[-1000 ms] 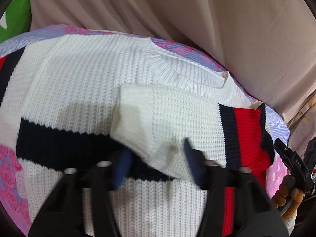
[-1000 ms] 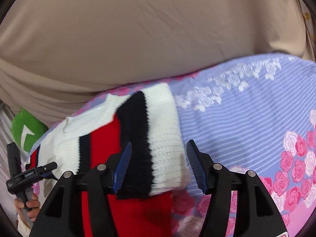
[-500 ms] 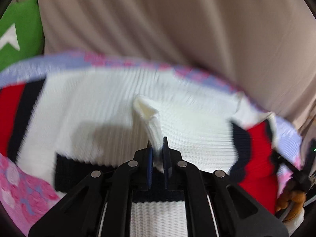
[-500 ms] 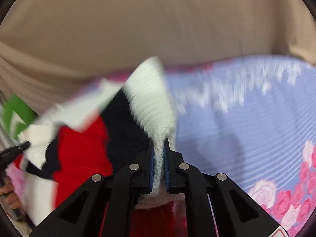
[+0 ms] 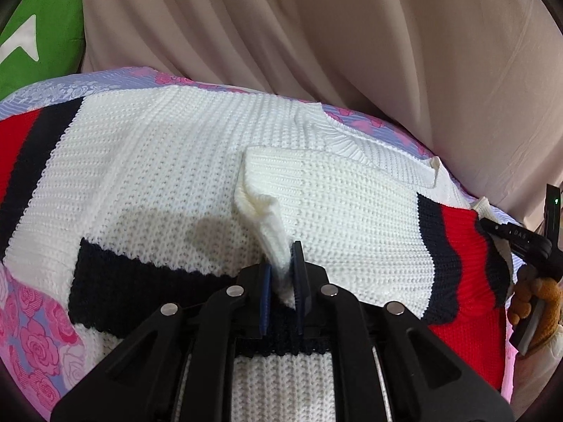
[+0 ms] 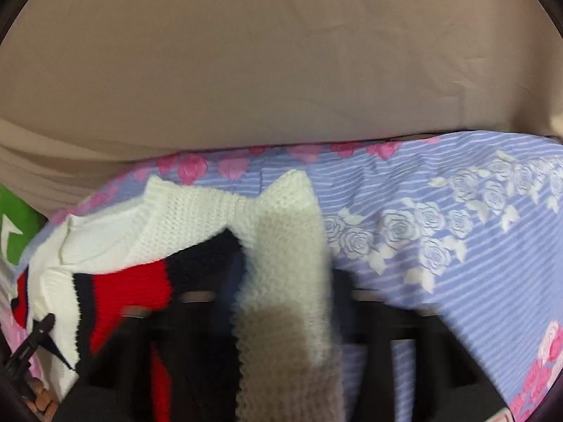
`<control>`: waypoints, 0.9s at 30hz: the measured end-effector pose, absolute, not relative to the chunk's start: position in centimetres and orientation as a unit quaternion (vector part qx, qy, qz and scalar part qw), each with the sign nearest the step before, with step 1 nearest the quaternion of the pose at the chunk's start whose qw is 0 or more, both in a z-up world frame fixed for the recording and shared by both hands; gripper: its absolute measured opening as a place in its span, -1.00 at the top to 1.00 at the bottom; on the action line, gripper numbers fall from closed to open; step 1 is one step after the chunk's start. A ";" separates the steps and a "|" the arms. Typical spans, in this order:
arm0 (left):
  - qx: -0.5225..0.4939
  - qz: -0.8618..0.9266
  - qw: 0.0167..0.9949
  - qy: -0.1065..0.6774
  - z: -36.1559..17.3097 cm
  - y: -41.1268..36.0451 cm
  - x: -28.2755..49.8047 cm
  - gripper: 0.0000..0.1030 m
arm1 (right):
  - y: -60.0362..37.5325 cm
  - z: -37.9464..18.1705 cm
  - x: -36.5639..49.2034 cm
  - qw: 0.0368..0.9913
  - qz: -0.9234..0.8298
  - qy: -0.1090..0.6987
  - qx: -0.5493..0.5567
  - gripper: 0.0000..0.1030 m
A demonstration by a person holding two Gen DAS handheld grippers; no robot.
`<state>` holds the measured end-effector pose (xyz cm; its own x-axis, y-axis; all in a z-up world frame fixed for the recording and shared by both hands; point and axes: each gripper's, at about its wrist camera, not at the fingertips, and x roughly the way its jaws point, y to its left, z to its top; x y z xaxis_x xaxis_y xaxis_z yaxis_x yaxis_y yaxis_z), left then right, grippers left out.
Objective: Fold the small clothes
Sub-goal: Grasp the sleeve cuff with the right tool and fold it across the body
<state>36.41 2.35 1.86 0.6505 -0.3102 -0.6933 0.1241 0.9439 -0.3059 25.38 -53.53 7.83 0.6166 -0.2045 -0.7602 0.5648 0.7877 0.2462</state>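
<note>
A white knit sweater point(image 5: 158, 183) with navy and red stripes lies on a floral bedsheet point(image 5: 31, 337). A folded-in white panel point(image 5: 345, 211) lies across its chest. My left gripper point(image 5: 281, 274) is shut on that panel's white corner and lifts it into a peak. In the right wrist view the sweater's white edge point(image 6: 281, 281) is raised and drapes over my right gripper point(image 6: 281, 302), hiding and blurring its fingers. The red and navy stripe point(image 6: 140, 285) hangs to the left.
A beige curtain point(image 5: 352, 52) hangs behind the bed. A green cushion point(image 5: 38, 31) sits at the far left. The striped blue sheet with white roses point(image 6: 440, 246) stretches right of the sweater. My other gripper and hand point(image 5: 527, 246) show at the right edge.
Both grippers went from open to shut on the sweater's cloth. The right one has since lifted its edge up and over itself; the left one holds a raised white corner.
</note>
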 end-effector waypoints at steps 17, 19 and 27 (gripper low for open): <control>-0.087 -0.112 0.908 0.394 1.9 1.6 36.1 0.72 | -51.0 8.7 12.4 0.867 -0.189 0.373 0.272 0.12; -0.082 -0.110 0.909 0.393 1.9 1.4 35.9 0.72 | -51.4 6.9 12.0 0.855 -0.183 0.387 0.293 0.10; -0.084 -0.109 0.909 0.393 1.9 1.5 35.6 0.66 | -50.5 9.1 9.9 0.893 -0.197 0.295 0.277 0.64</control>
